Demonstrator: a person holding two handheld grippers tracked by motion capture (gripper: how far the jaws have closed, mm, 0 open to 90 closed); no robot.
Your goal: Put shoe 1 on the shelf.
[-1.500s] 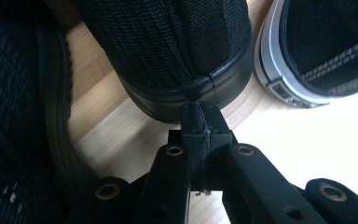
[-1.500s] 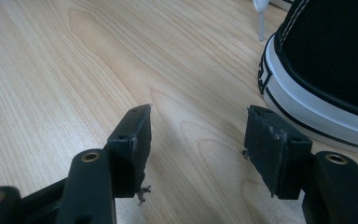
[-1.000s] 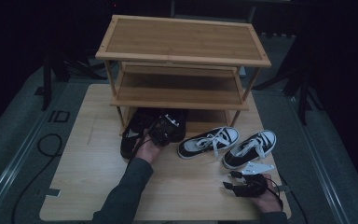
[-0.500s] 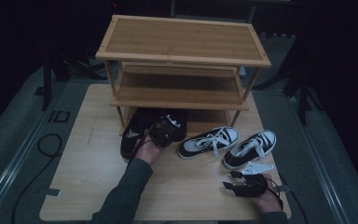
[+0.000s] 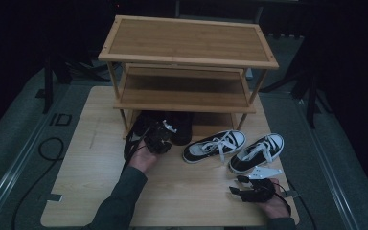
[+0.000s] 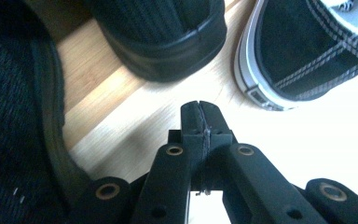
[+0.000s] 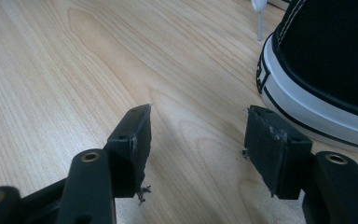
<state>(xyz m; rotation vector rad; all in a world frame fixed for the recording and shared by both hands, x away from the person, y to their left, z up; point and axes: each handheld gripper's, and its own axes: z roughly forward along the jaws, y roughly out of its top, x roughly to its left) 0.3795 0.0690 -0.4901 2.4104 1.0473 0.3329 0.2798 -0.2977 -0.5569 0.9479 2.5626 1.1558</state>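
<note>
The high view is dim and grainy — only the wooden table (image 5: 100, 158) and shelf rack (image 5: 187, 43) catch light, the surroundings falling to black; the gripper views are bright, the table glaring near-white at the left one's right edge — close jaws look soft.

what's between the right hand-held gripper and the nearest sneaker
Only bare wooden table: the right gripper view shows the right hand-held gripper open, with the sneaker just beyond, untouched.

Pale wood-grain table (image 7: 74, 56), canvas sneaker (image 7: 335, 51) (glossy rubber edging).
</note>
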